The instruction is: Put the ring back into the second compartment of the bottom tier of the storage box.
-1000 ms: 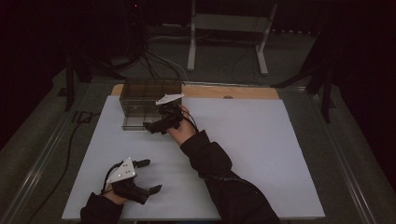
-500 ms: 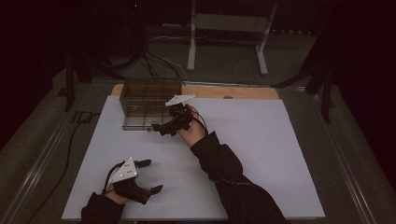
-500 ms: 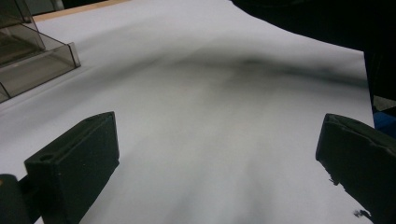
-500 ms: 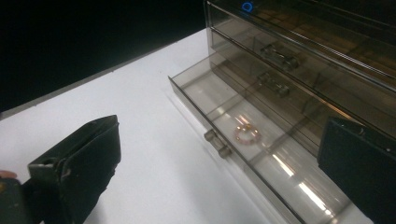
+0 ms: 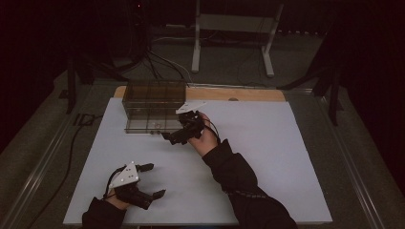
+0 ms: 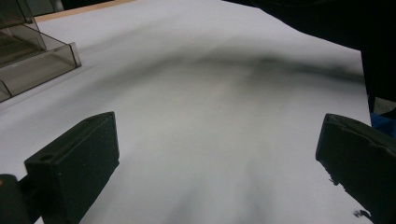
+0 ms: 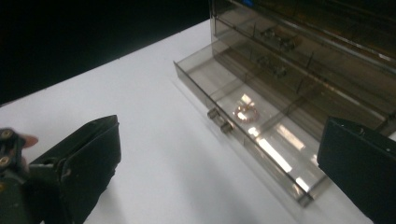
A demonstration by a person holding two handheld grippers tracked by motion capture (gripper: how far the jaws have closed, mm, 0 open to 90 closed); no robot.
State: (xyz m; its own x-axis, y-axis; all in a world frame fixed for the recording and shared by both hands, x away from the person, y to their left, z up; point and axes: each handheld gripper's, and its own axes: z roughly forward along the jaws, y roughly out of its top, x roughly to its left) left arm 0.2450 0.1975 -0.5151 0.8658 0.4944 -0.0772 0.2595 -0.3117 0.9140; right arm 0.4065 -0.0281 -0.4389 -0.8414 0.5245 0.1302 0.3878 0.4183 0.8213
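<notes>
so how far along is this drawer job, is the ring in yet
Done: the bottom drawer of the smoked plastic organizer is pulled out and a ring lies inside it. In hand: nothing; the right hand-held gripper hovers open just in front of the drawer, and the left hand-held gripper is open over the white mat. Left, probably: pushing the drawer shut.

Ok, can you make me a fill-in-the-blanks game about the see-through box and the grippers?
1. The bottom drawer of the clear drawer box is pulled ____.
2. Inside that drawer lies a small coppery ____.
3. The right gripper hovers near the box, its jaws ____.
4. The left gripper is over the ____ table surface, jaws apart.

Missing words: open; ring; open; white
</notes>
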